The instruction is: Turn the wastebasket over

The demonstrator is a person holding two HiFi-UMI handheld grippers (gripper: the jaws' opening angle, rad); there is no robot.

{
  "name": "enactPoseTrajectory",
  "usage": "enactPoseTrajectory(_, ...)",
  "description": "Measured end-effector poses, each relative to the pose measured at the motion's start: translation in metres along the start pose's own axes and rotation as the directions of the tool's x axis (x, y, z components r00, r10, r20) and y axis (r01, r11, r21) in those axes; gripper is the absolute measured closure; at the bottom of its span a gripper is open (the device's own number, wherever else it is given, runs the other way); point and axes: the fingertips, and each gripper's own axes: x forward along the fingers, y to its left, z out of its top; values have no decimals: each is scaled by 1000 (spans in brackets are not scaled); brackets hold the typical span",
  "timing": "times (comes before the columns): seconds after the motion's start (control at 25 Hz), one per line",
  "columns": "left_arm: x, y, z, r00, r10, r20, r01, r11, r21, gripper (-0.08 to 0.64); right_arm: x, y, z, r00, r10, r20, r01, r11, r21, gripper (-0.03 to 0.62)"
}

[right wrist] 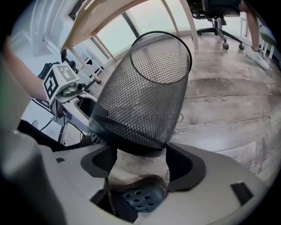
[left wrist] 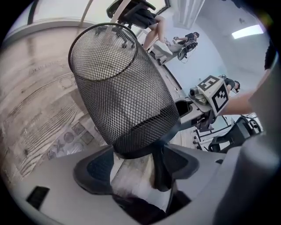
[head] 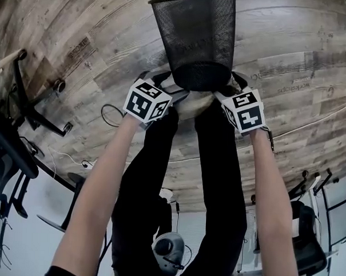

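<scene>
In the head view the mesh wastebasket [head: 194, 44] is leaning away, its far rim clipped by the top edge. Its base is sitting between the left gripper [head: 174, 90] and the right gripper [head: 223, 91], whose jaws are hiding behind their marker cubes. The left gripper view is showing its jaws standing wide apart, bracing the base ring. The right gripper view is showing likewise, with a perforated shoe [right wrist: 140, 195] underneath.

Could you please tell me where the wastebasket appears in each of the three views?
Head view: the wastebasket is at top centre, its open end at the upper edge.
Left gripper view: it fills the centre-left, open end at upper left.
Right gripper view: it sits in the centre, open end at upper right.
Shared landmark: the wood floor behind it.
</scene>
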Motion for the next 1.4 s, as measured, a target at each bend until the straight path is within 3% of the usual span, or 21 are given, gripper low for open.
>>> enactPoseTrajectory(0.28, -1, 0, 2, 1000, -10, 6, 10, 1000, -16, 196, -6, 3, 0, 1000, 23, -15, -23, 1000, -16, 249)
enactPoseTrajectory(0.6, -23, -19, 25, 999, -17, 34, 17, 1000, -2, 196, -49, 24, 19, 994, 23, 106, -49, 966, 254, 242)
enactPoseTrajectory(0.8, -53, -10, 53, 999, 7, 47, -9, 999, 40, 196, -49, 22, 40, 986, -102, 130, 46, 924, 380, 216)
enactPoseTrajectory(1.04, -87, 6, 114, 990, 58, 127, -72, 991, 110, 196, -35, 22, 51, 988, -110, 106, 58, 913, 404, 179)
enactPoseTrajectory(1.2, -92, 7, 153, 985, 52, 163, -77, 985, 154, 196, -27, 13, 42, 984, -162, 68, 121, 906, 406, 178)
enactPoseTrajectory(1.4, -81, 4, 192, 983, 49, 179, -99, 954, 282, 195, -25, 5, 38, 983, -177, 46, 146, 911, 387, 178)
